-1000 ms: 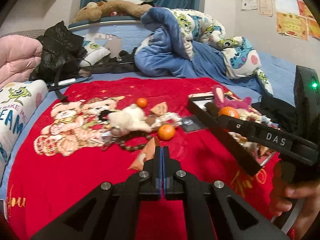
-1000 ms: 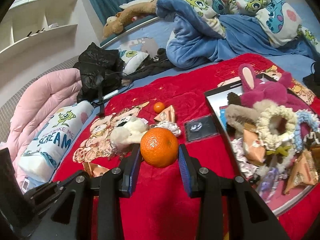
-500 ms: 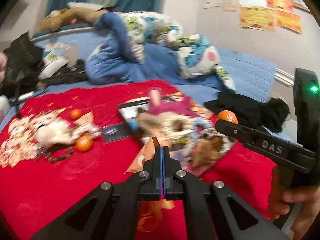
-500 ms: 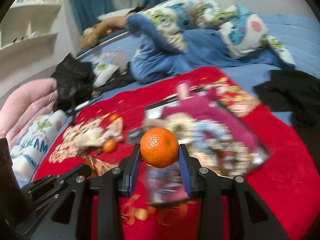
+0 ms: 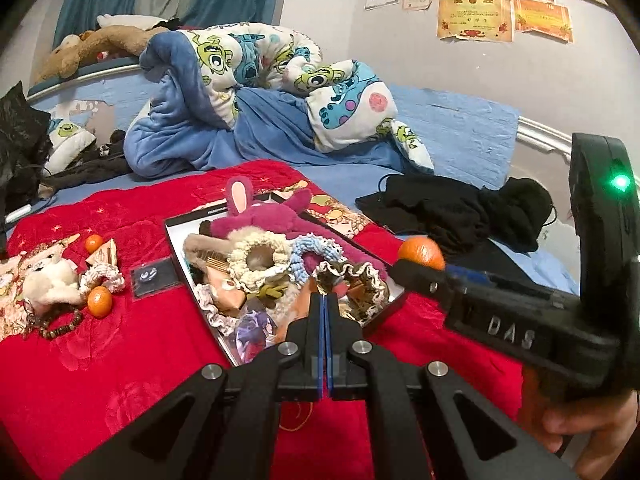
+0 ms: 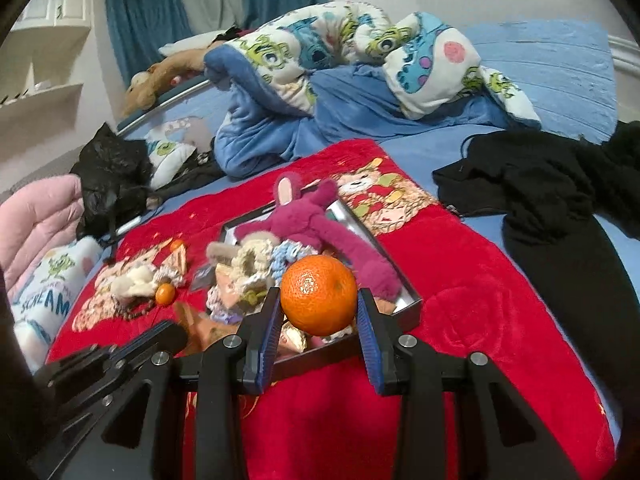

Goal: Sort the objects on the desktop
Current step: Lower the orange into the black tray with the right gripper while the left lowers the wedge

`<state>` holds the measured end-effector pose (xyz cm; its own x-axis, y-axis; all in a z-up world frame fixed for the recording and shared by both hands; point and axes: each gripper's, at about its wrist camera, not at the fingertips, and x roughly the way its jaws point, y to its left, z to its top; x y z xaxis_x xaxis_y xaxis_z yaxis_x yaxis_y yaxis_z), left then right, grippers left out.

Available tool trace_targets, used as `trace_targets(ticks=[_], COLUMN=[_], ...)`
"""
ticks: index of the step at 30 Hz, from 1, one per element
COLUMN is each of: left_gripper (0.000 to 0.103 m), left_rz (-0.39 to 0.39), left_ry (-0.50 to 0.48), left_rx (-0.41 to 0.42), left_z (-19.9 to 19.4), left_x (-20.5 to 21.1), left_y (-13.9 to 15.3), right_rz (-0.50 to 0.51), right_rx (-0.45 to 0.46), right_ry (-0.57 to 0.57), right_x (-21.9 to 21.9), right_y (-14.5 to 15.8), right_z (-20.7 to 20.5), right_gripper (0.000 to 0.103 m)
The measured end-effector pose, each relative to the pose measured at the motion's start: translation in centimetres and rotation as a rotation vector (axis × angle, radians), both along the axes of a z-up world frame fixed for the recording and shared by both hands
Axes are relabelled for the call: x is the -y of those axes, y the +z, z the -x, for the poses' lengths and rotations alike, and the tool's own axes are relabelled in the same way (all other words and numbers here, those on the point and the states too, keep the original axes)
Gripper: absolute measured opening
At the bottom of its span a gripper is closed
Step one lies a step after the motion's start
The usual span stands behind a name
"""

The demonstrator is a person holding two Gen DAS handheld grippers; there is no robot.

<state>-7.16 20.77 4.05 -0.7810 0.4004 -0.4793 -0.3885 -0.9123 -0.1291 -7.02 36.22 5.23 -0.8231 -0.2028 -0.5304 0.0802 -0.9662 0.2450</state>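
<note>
My right gripper [image 6: 318, 298] is shut on a tangerine [image 6: 318, 294] and holds it above the near corner of a black tray [image 6: 404, 312]. The same tangerine [image 5: 422, 252] shows in the left wrist view at the tip of the right gripper [image 5: 404, 268], just right of the tray [image 5: 176, 248]. My left gripper [image 5: 325, 300] is shut on an orange-brown snack packet [image 5: 303, 294] over the tray's near edge. The right wrist view also shows this packet [image 6: 202, 326] hanging from the left gripper [image 6: 172, 330]. The tray holds a pink plush rabbit [image 5: 260, 220], scrunchies and packets.
Two loose tangerines [image 5: 99, 301] [image 5: 94, 243], a white plush [image 5: 48, 284], a bead bracelet [image 5: 60, 322] and a small black card [image 5: 154, 274] lie on the red blanket left of the tray. Black clothes [image 5: 460, 208] lie right of it. A rumpled quilt is behind.
Both grippers have swung right, from over the loose items to the tray's near edge. The tangerine stays in the right gripper and the packet in the left.
</note>
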Motion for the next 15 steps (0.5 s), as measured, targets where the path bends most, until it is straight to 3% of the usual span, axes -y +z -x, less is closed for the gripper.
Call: trace_targets(ticks=[15], left_gripper=[0.000], left_rz=[0.089], left_ry=[0.039], left_rx=[0.015], left_z=[4.6], left_x=[-0.8], left_y=[-1.6], right_rz=[0.048], right_rx=[0.064], right_ry=[0.032], right_x=[0.3], right_y=[-2.8], right_z=[3.4], right_gripper=[0.035])
